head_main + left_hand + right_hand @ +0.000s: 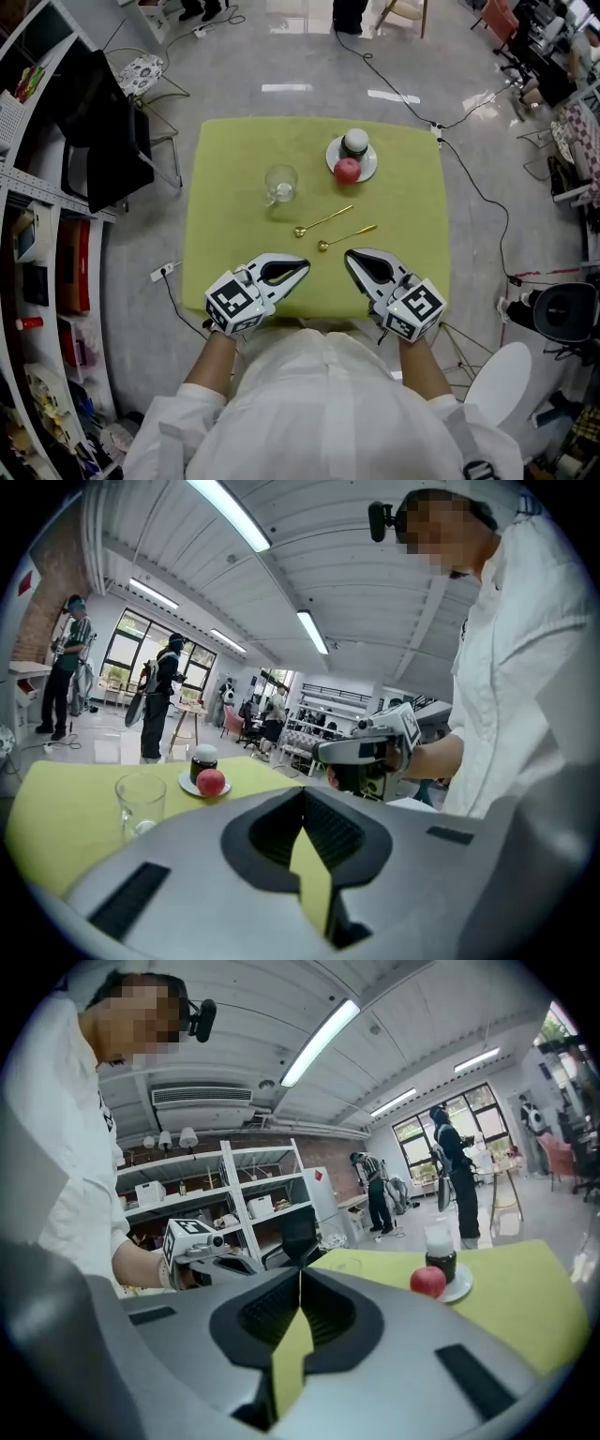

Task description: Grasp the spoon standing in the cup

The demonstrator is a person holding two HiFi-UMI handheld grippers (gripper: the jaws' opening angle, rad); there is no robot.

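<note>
**Both grippers shut at near table edge; spoons flat on cloth, not in cup**

Head view: white-sleeved person nearest the camera, holding both tools over the near edge of the yellow-green tablecloth.
- Left gripper and right gripper lie side by side, tips angled toward each other. Each has its jaws pressed together, nothing in them.
- Two thin gold metal spoons lie flat on the cloth, roughly parallel.
- Nearer gold spoon has its bowl just ahead of the gap between the two tips; its handle runs off ahead of the right gripper.
- Farther gold spoon lies just beyond it.
- Clear glass cup stands upright, well ahead of the left gripper and past both spoons. Neither spoon touches it.
- Small white plate sits far ahead of the right gripper. It carries a red apple and a dark jar with a pale lid.

Left gripper view: jaws meet tip to tip, gripping nothing; only a green wedge of cloth shows below the closed tips.
- Cup is ahead and to the left; plate, apple and jar are farther off.
- Right gripper is just off to the right, held in a hand.
- Spoons are hidden by the gripper body.

Right gripper view: jaws closed together, empty.
- Apple and jar on the plate are ahead to the right.
- Left gripper is off to the left.
- Spoons are not visible.
</note>
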